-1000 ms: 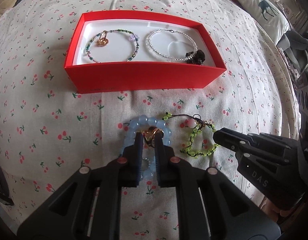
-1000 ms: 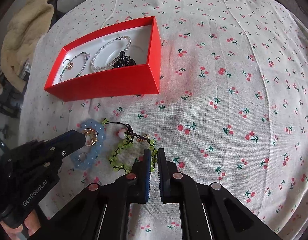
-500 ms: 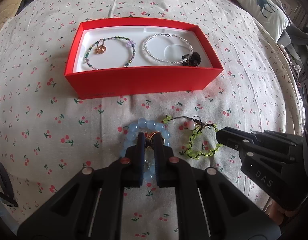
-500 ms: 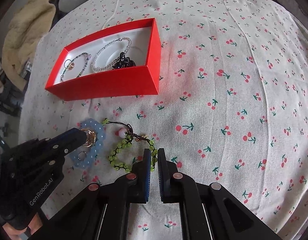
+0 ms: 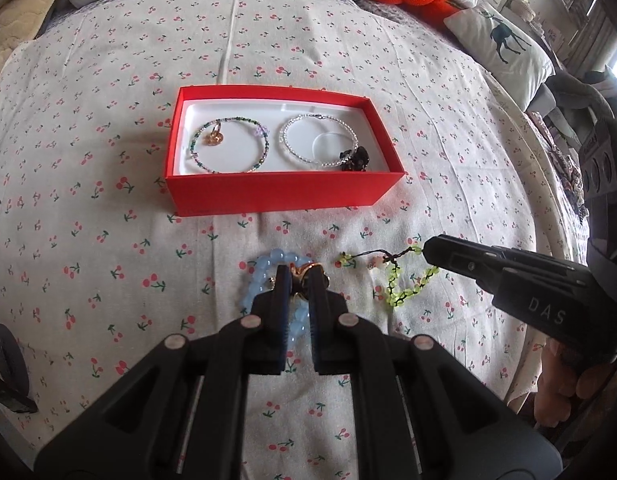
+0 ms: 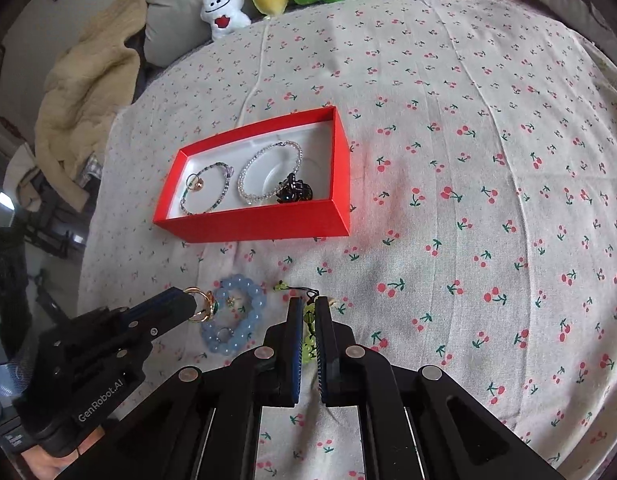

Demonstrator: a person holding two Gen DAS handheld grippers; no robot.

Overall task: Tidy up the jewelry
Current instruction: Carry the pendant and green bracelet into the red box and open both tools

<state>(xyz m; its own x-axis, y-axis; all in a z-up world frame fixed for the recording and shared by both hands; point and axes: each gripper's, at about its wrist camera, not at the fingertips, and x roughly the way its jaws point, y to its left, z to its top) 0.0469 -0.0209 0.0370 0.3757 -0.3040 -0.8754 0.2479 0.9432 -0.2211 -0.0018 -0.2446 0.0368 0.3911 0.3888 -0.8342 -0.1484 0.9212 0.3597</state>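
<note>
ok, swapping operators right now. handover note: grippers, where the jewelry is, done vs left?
Left gripper: shut on the gold ring, over the blue bead bracelet on the bedspread.
Right gripper: shut on the green bead bracelet, most of which hangs toward the cloth.
Red box: holds a multicolour bead bracelet with a small gold piece inside its loop, a clear bead bracelet and a black clip.
Done: those box items.
Left: ring, green bracelet, blue bracelet, and a small silver ring lying on the blue bracelet.

We noted a matt woven cloth bedsheet (image 5: 108, 80), a matt red card box (image 5: 276, 194), glossy translucent blue beads (image 6: 244, 292) and a polished gold-coloured ring (image 6: 200, 306).
</note>
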